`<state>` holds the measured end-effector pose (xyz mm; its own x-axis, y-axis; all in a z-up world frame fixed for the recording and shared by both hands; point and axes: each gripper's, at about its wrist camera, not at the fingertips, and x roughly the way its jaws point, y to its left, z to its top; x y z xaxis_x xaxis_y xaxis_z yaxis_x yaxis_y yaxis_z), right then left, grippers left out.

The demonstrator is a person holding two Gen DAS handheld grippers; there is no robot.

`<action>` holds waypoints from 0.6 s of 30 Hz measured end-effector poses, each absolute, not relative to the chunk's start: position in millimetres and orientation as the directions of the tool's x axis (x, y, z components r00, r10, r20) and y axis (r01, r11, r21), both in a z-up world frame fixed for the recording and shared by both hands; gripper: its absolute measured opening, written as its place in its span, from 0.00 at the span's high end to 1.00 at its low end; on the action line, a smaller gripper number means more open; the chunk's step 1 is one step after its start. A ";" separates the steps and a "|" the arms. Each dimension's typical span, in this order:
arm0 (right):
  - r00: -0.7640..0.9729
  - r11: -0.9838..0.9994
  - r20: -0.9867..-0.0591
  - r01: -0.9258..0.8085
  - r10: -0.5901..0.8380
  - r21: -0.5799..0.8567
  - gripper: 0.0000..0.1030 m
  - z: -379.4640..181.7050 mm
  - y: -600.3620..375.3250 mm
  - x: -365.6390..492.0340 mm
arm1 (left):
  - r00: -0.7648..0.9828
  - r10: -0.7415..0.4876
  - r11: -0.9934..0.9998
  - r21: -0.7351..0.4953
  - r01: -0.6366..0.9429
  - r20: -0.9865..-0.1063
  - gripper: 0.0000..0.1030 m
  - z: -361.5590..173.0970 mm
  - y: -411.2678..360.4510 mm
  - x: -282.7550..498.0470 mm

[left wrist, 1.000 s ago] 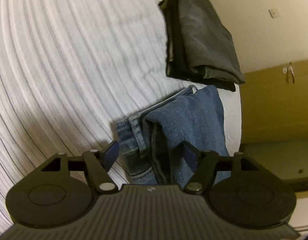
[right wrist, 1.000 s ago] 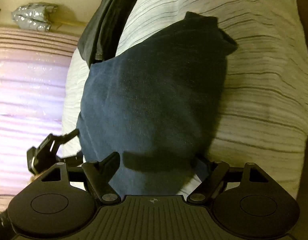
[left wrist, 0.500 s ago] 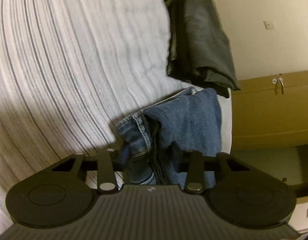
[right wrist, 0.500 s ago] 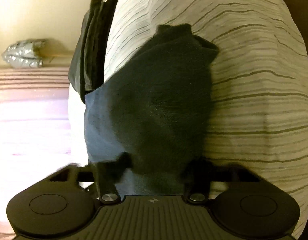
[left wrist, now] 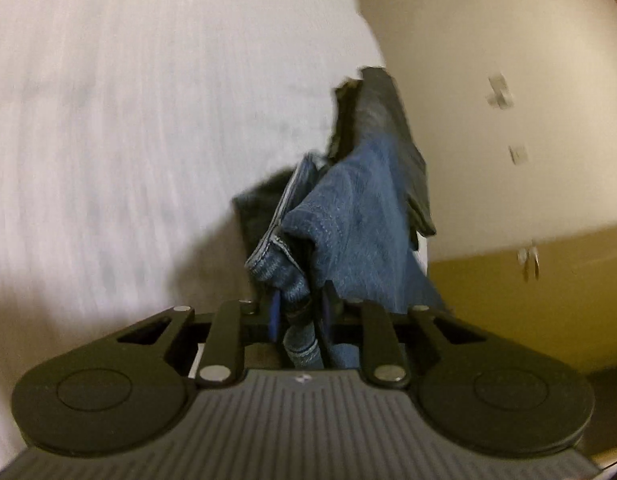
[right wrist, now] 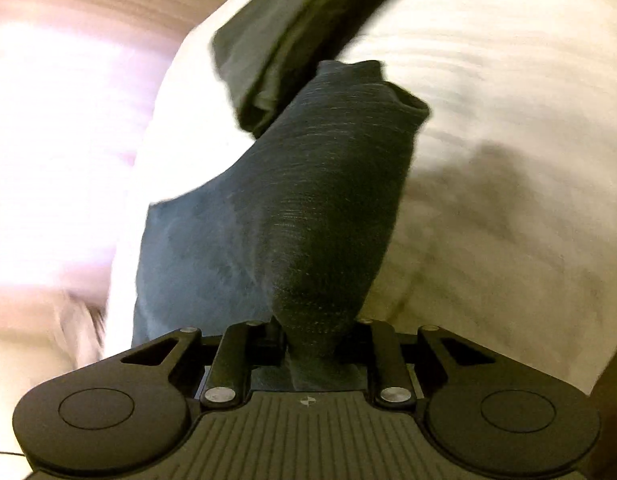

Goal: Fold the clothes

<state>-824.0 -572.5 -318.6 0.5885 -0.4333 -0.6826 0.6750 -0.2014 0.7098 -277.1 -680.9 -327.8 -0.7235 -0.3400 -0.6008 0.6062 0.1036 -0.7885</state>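
The left gripper (left wrist: 298, 312) is closing, its jaws pinching the hemmed edge of the blue denim jeans (left wrist: 360, 216), which trail toward one o'clock over the striped white bedding (left wrist: 128, 120). The right gripper (right wrist: 318, 338) is closing on a bunched fold of the same denim. Lifting both ends evenly should keep the fold square. No containers show.

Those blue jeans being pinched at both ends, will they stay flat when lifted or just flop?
Probably flop: the jeans already bunch and crease where the left hand-held gripper is closing on them. Folded into thick denim layers, they likely feel heavyish. The rough weave should resist slipping.
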 end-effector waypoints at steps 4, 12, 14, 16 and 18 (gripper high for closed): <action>0.552 -0.096 -0.743 0.775 -0.378 0.625 0.79 -318.1 -613.5 -812.8 | -0.655 -0.341 0.152 -0.727 0.669 -0.674 0.83 -346.8 -675.3 -280.5; 0.429 -0.242 -0.763 0.772 -0.484 0.588 0.59 -337.0 -583.2 -820.8 | -0.613 -0.322 -0.129 -0.608 0.784 -0.722 0.86 -313.9 -728.2 -289.8; 0.414 -0.264 -0.743 0.751 -0.526 0.605 0.59 -327.5 -577.6 -814.8 | -0.607 -0.311 -0.210 -0.570 0.794 -0.731 0.86 -300.5 -733.9 -291.7; 0.394 -0.306 -0.725 0.717 -0.564 0.627 0.58 -326.0 -568.3 -815.3 | -0.606 -0.288 -0.300 -0.532 0.792 -0.741 0.85 -292.1 -735.1 -302.1; 0.393 -0.334 -0.707 0.678 -0.587 0.655 0.58 -330.1 -554.6 -814.1 | -0.612 -0.242 -0.403 -0.496 0.769 -0.753 0.85 -292.4 -728.7 -326.6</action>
<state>-814.1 -554.6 -330.1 0.3935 -0.5872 -0.7074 0.6779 -0.3345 0.6547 -326.6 -728.7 -292.4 -0.6123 -0.2422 -0.7526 0.7690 -0.4033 -0.4959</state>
